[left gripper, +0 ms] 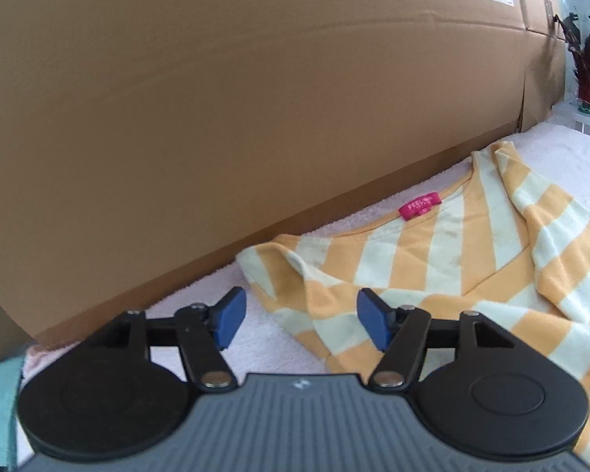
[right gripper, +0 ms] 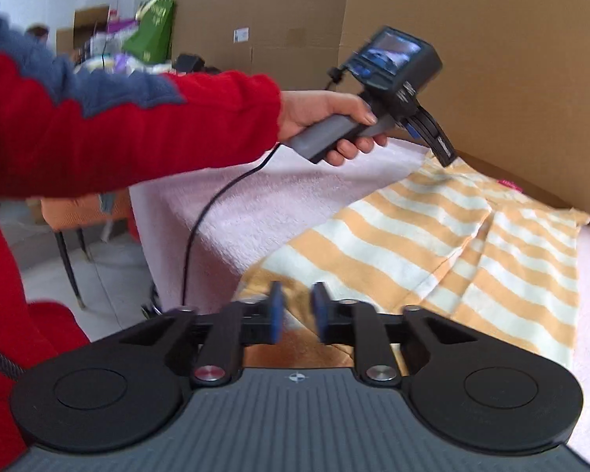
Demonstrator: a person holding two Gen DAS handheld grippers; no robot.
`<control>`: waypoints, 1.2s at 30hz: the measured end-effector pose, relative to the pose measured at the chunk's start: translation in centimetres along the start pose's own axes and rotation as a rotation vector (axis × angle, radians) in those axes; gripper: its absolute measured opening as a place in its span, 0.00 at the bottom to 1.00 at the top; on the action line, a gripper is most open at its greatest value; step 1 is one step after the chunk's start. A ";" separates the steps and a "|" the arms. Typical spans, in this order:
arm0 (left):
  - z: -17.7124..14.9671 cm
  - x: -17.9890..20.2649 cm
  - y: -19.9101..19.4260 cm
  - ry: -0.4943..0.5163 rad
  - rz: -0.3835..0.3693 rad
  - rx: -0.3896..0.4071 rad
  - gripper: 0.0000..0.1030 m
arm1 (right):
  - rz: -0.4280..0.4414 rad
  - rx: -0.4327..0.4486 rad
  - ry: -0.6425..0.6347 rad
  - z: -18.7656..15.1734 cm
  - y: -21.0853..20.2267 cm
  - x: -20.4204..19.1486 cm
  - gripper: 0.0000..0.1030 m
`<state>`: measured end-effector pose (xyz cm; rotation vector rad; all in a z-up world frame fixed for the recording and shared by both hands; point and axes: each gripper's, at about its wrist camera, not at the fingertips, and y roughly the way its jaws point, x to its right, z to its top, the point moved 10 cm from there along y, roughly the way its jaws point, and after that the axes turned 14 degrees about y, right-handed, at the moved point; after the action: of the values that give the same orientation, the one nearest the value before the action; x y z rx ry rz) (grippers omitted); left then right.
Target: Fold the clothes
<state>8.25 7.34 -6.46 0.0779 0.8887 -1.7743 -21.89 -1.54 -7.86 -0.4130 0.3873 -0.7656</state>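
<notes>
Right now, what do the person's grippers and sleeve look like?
Both the left gripper and the right gripper have blue pads on black linkage arms, round black discs and a ribbed grey body. A black cable trails from the left one's grey handle. The sleeve is red with blue.

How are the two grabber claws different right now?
The left gripper has its blue pads spread wide apart, while the right gripper has its pads much closer together, with only a narrow gap. The left gripper points at the collar end of the striped shirt, near the pink label; the right gripper is at the opposite, bottom edge. Both have blue pads on black arms, and neither has closed on the shirt yet.
</notes>
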 end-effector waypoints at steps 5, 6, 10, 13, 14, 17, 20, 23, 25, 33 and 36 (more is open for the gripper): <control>-2.5 -1.7 -6.6 -0.014 0.074 0.002 0.83 | 0.021 0.041 0.077 -0.2 0.6 0.7 0.05; -3.0 -2.1 -8.0 -0.018 0.089 0.002 0.83 | 0.024 0.046 0.082 -0.3 0.5 0.6 0.05; -6.4 -0.6 -13.9 -0.118 0.006 0.039 0.82 | 0.094 0.053 0.135 -0.4 -1.3 0.8 0.10; -8.8 2.0 -18.1 -0.162 -0.048 0.097 0.82 | 0.103 0.030 0.164 -1.3 -1.4 1.1 0.13; -9.5 2.7 -19.1 -0.191 -0.065 0.107 0.83 | 0.109 0.040 0.161 -1.4 -1.3 0.8 0.15; -11.7 4.8 -20.9 -0.290 -0.104 0.118 0.84 | 0.103 0.079 0.066 -1.6 -1.0 -0.8 0.38; -13.4 7.1 -22.3 -0.343 -0.173 0.118 0.84 | 0.005 0.119 -0.091 -1.8 -0.4 -1.6 0.28; -14.4 9.3 -22.9 -0.298 -0.220 0.093 0.84 | 0.018 0.117 -0.040 -1.1 -0.5 -0.9 0.08; -15.0 10.1 -23.7 -0.268 -0.235 0.085 0.84 | 0.038 0.119 0.009 -0.9 -0.7 -0.5 0.08; -16.1 12.9 -27.3 -0.299 -0.413 0.111 0.87 | 0.095 0.142 0.213 -1.0 -1.8 0.8 0.10; -15.9 15.4 -27.9 -0.250 -0.466 0.109 0.87 | 0.126 0.140 0.311 -1.1 -2.7 1.5 0.14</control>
<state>-27.15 8.06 -10.25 -0.2976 0.6612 -2.2058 -23.04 -4.66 -7.76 -0.1358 0.6404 -0.7300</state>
